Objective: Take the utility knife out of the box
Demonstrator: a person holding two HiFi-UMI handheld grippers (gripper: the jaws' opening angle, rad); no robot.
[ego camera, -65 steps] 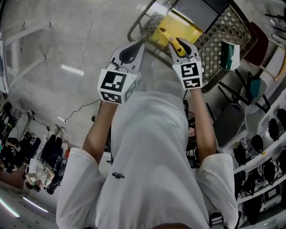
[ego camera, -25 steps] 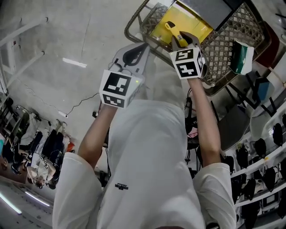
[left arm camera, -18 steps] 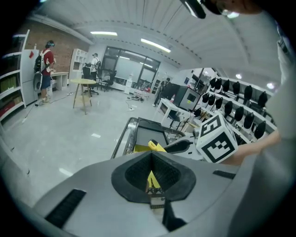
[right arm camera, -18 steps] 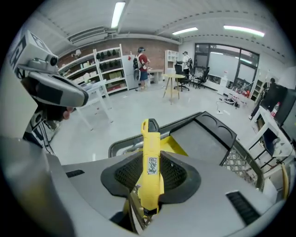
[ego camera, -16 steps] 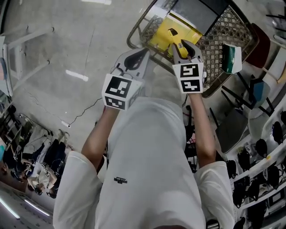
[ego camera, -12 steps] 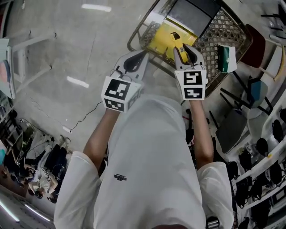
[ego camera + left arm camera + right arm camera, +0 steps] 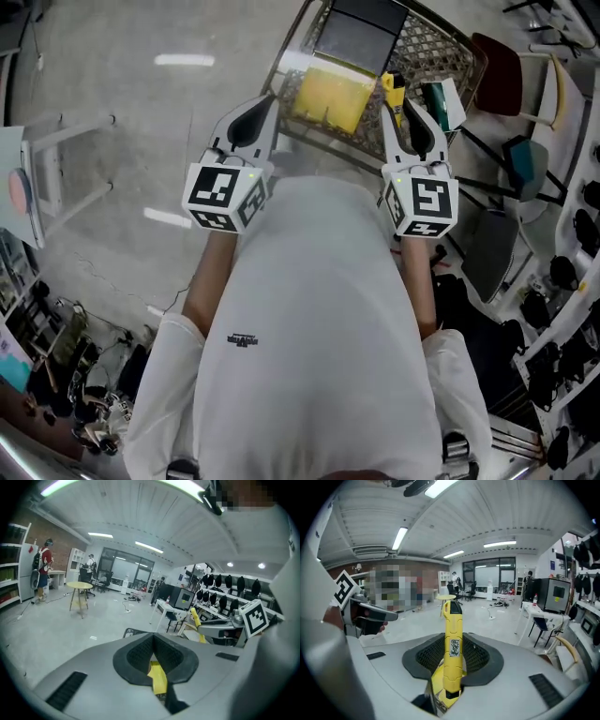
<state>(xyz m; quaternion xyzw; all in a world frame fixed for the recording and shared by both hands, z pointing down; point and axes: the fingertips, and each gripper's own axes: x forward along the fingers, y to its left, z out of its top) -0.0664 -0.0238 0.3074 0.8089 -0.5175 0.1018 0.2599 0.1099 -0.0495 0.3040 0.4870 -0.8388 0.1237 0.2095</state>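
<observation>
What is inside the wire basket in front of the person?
A yellow box lies in the wire basket, with a dark flat thing beyond it. What lies under these two is covered, and the inside of the box cannot be made out.

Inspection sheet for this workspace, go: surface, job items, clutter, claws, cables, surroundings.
Surface: bare concrete floor.
Job's things: knife upright, outside the yellow box; box sits in the wire basket.
Clutter: green-white carton at the basket's rim; dark panel beyond the box.
Claws: left claw shut, empty; right claw shut on the knife.
Cables: one loose on the floor.
Surroundings: chairs, round table, person by far shelves.
</observation>
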